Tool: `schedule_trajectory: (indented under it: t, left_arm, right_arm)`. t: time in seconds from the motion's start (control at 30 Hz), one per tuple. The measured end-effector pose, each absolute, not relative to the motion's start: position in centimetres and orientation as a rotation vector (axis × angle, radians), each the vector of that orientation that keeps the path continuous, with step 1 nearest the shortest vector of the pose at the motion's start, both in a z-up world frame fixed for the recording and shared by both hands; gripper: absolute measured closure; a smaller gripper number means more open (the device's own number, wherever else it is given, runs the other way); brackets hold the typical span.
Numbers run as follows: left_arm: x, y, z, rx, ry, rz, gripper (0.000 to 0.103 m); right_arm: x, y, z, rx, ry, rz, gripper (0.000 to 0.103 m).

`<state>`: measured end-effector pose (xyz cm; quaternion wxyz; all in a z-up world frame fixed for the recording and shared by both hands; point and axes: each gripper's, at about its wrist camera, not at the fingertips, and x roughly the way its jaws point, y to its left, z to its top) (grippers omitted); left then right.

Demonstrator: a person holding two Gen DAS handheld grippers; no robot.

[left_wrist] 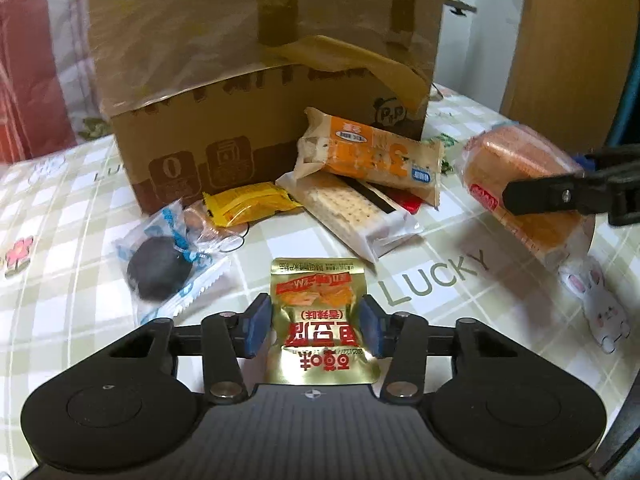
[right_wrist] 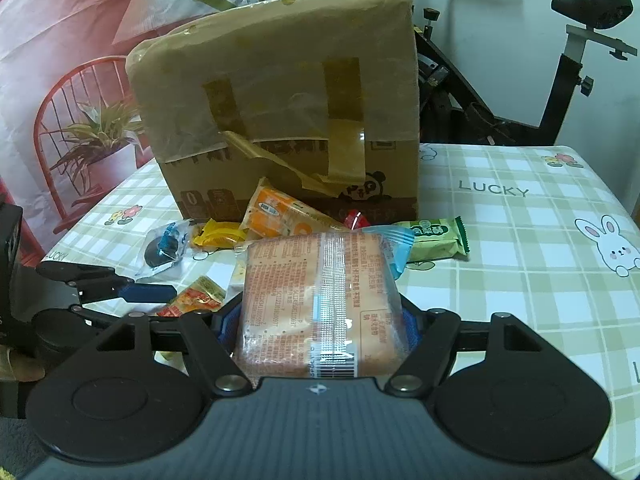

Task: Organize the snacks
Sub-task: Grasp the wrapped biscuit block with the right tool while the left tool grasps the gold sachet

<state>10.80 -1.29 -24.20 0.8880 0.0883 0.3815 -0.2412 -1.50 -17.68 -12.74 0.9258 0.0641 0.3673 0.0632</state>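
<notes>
- My left gripper (left_wrist: 316, 326) has its blue pads (left_wrist: 256, 326) closed against both sides of a gold foil snack packet (left_wrist: 320, 320), which lies low over the checked tablecloth (left_wrist: 460, 248) just in front of the snack pile.
- My right gripper (right_wrist: 320, 320) clamps a clear-wrapped bread pack (right_wrist: 320, 300), held up off the table with its barcode seam facing my camera; from the left wrist view the same bread pack (left_wrist: 524, 184) hangs at the right, tilted, with one black finger (left_wrist: 552, 196) across it.
- The rest of the snacks lie against the foot of a taped cardboard box (left_wrist: 260, 80): an orange-and-white cracker pack (left_wrist: 372, 156) rests on top of a long white cracker pack (left_wrist: 348, 212), with a red wrapper (left_wrist: 408, 202) peeking out beside them.
- A yellow packet (left_wrist: 248, 202) lies to their left, touching the box, and a dark round cake in clear wrap (left_wrist: 164, 264) lies nearest my left gripper's left side.
- A green packet (right_wrist: 436, 240) lies beyond the bread, near the box's right corner.
- Beyond the table stand an exercise bike (right_wrist: 560, 60) and a red chair (right_wrist: 76, 120).
</notes>
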Motion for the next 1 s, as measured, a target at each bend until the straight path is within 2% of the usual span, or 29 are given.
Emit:
schedule_trajectory:
  t: [0.17, 0.5, 0.63, 0.73, 1.0]
  left_arm:
    - [9.7, -0.5, -23.9, 0.126, 0.783, -0.475, 0.063]
    - [8.8, -0.4, -23.6, 0.148, 0.773, -0.46, 0.063]
    - [8.9, -0.4, -23.6, 0.159, 0.791, -0.424, 0.057]
    - [8.8, -0.6, -23.4, 0.157, 0.799, -0.414, 0.045]
    - [9.2, -2.1, -24.1, 0.18, 0.823, -0.357, 0.042]
  right_arm:
    - [-1.6, -17.6, -12.8, 0.133, 0.752, 0.133, 0.03]
    - [-2.0, -17.3, -12.6, 0.134, 0.74, 0.138, 0.029]
    - [-2.1, -17.3, -12.4, 0.136, 0.735, 0.137, 0.029]
    - [-2.2, -17.2, -12.3, 0.134, 0.732, 0.141, 0.03]
    - [-2.2, -17.1, -12.4, 0.133, 0.734, 0.144, 0.029]
